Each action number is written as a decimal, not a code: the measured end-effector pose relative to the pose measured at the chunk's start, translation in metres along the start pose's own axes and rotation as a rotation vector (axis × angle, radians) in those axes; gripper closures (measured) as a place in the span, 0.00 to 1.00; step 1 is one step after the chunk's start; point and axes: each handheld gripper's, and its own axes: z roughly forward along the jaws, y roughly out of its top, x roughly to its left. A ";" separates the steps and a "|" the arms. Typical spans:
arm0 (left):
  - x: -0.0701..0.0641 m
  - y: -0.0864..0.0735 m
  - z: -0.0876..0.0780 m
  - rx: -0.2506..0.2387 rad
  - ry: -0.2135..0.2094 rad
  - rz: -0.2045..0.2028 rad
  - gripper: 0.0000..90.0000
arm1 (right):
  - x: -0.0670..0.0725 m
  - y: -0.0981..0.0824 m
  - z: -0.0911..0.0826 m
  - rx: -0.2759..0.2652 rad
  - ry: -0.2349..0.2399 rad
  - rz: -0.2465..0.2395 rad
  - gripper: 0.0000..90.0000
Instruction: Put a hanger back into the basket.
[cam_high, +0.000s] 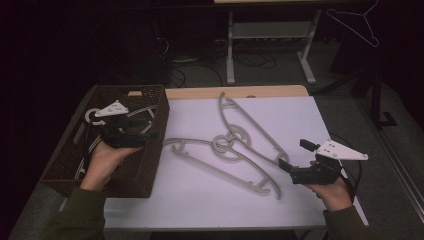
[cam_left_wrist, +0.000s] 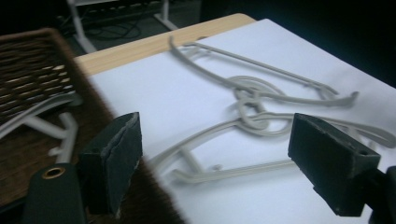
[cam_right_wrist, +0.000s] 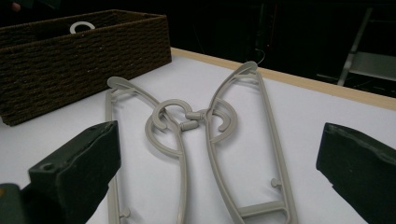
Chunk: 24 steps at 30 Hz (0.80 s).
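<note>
Two hangers (cam_high: 235, 145) lie mid-frame on the desk (cam_high: 300, 115), hooks interlocked. Both grippers, left (cam_high: 150, 134) over the basket (cam_high: 155, 145) and right (cam_high: 295, 160), hold fingers wide, empty. Lifting one hanger likely drags the other.

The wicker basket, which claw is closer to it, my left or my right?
Left. The left claw is over the wicker basket, at its table-side wall. The right claw sits at the far side of the white sheet, with the two grey hangers between it and the basket.
</note>
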 end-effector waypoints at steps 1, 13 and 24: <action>-0.010 0.000 0.006 -0.005 -0.017 0.008 0.17 | 0.000 0.000 0.001 0.003 0.001 -0.001 0.00; -0.063 -0.008 0.049 0.002 -0.094 0.057 0.14 | -0.007 0.012 0.013 0.065 -0.003 -0.026 0.08; -0.087 -0.030 0.073 -0.005 -0.120 0.071 0.15 | -0.019 0.014 0.054 0.217 0.044 -0.043 0.26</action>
